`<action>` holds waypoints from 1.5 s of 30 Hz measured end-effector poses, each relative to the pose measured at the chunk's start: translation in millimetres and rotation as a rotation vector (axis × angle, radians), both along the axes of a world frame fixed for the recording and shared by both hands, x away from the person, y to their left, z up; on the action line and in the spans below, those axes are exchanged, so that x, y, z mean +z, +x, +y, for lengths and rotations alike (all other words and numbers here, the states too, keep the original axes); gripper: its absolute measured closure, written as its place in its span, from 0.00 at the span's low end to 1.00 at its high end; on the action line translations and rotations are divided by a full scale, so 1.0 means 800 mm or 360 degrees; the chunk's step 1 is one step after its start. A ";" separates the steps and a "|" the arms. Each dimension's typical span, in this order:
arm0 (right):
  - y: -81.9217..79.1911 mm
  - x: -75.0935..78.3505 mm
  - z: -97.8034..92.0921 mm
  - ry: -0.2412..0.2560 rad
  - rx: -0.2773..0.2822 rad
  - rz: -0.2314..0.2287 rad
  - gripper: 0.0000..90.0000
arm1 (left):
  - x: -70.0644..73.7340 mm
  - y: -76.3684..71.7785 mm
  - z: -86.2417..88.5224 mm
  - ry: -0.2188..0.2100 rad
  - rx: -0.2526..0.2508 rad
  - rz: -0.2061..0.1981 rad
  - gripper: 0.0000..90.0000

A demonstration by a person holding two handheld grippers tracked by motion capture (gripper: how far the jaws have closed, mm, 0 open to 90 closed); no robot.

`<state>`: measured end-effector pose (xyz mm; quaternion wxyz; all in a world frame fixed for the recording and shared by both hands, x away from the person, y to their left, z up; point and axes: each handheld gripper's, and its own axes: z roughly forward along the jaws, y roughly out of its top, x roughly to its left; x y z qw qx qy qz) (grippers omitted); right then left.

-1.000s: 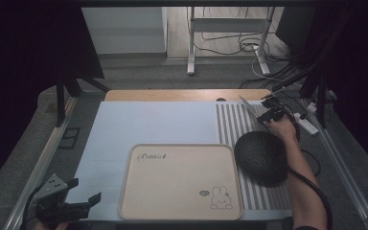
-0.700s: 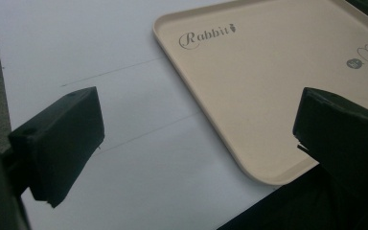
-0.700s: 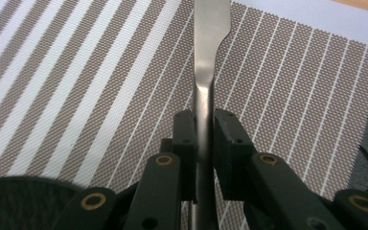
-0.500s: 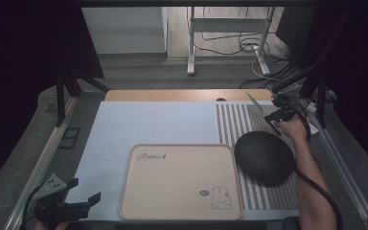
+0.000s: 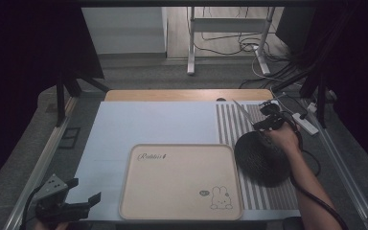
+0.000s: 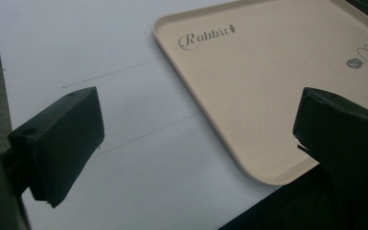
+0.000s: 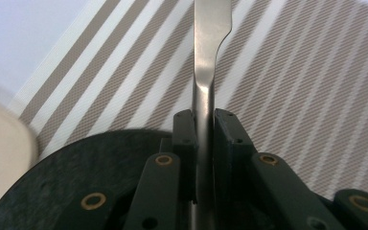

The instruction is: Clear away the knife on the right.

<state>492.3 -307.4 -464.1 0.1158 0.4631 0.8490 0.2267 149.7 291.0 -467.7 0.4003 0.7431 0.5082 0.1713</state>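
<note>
My right gripper [image 5: 264,125] [image 7: 203,117] is shut on a flat silver metal utensil [image 5: 242,111] [image 7: 211,48], which sticks out past the jaws toward the far left. It hovers at the far rim of a dark round plate [image 5: 261,160] [image 7: 76,172] lying on a grey-striped placemat [image 5: 230,124] [image 7: 292,72]. A beige tray [image 5: 182,182] [image 6: 268,72] with a rabbit print sits at the front middle. My left gripper [image 5: 84,190] [image 6: 196,129] is open at the front left corner, with nothing between its jaws and the tray's near corner just ahead of it.
A pale mat [image 5: 148,124] covers the table left of the stripes. A white power strip [image 5: 304,122] and cables lie off the table's right edge. Dark floor and a desk frame [image 5: 190,48] lie beyond the far edge.
My right gripper has come left and nearer with the utensil, from the back right edge to the plate's far rim. The left gripper has barely moved.
</note>
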 end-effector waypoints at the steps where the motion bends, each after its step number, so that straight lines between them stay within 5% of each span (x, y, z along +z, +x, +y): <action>1: -0.004 -0.002 0.004 -0.0010 0.0011 0.0007 0.89 | 0.000 0.000 0.000 0.0001 0.0000 0.0000 0.04; 19: -0.083 -0.006 0.073 -0.0040 0.0290 0.0037 0.89 | 0.000 0.000 -0.001 0.0020 -0.0007 -0.0006 0.04; 45: -0.188 -0.012 0.121 -0.0036 0.0478 0.0053 0.89 | 0.000 0.000 -0.002 0.0026 -0.0006 0.0000 0.04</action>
